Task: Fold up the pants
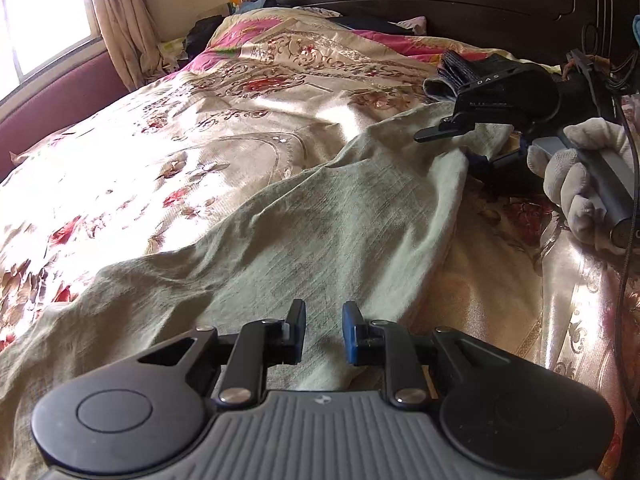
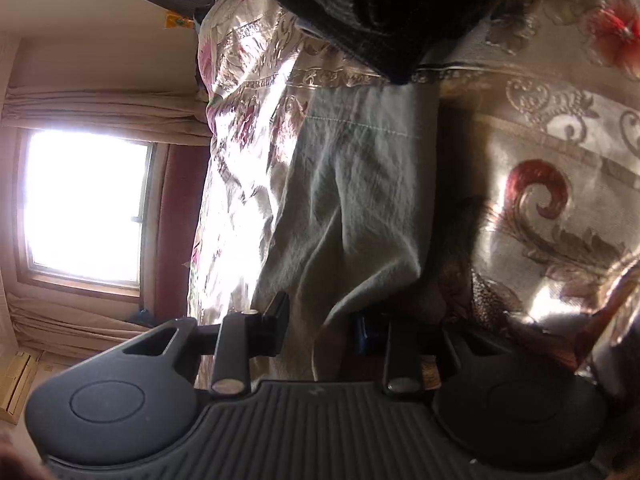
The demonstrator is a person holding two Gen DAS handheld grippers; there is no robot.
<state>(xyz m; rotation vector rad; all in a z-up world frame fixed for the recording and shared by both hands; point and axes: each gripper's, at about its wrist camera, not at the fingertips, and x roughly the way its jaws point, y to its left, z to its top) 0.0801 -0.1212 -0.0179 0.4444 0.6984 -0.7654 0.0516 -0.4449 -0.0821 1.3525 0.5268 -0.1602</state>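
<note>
Left wrist view shows me the green pants (image 1: pixel 320 216) spread on the floral bedspread (image 1: pixel 200 128), my left gripper (image 1: pixel 324 330) just above them with jaws apart and nothing between, while my right gripper (image 1: pixel 460 148) pinches their far leg end.

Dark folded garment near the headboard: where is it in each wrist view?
Left wrist: dark folded garment upper right, behind the right gripper, beyond the pants leg end.
Right wrist: dark folded garment top centre, just past the pants hem.
Shared landmark: the bright window, left in both.
</note>
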